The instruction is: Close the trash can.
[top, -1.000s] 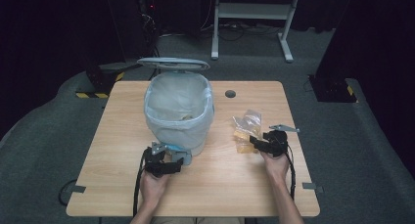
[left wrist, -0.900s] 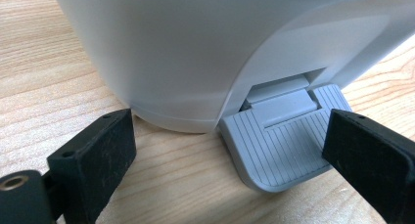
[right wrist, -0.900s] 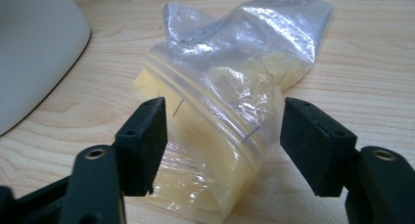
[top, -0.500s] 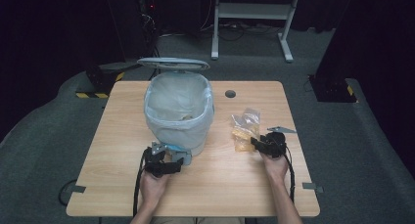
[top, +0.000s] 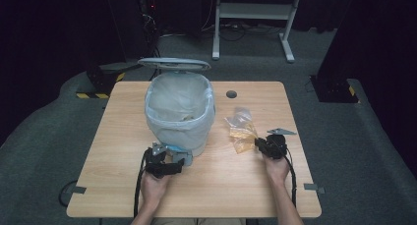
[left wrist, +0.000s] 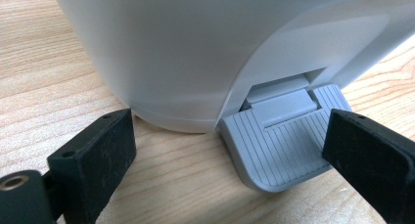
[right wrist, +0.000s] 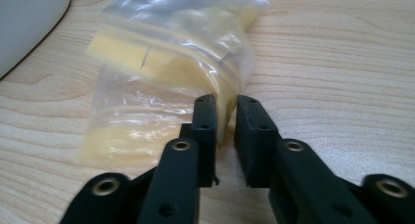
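Note:
A pale pedal bin (top: 179,112) with a clear liner stands mid-table, its lid (top: 173,64) raised. My left gripper (top: 169,158) rests at the bin's base, open. In the left gripper view its jaws (left wrist: 227,136) stand wide to either side of the grey ribbed pedal (left wrist: 279,145). A clear plastic bag (top: 241,129) with yellow contents lies to the right of the bin. My right gripper (top: 259,142) is at the bag's near edge. Its jaws have just been closing, and in the right gripper view they (right wrist: 226,106) pinch a yellow fold of the bag (right wrist: 161,72).
The wooden table (top: 123,117) has a dark cable hole (top: 231,94) behind the bag. A white desk frame (top: 251,11) stands on the dark floor beyond the table. The bin's white wall (right wrist: 24,18) is close to the left of the bag.
The right gripper's jaws have narrowed onto the near edge of the bag. The left hand and the bin have not moved.

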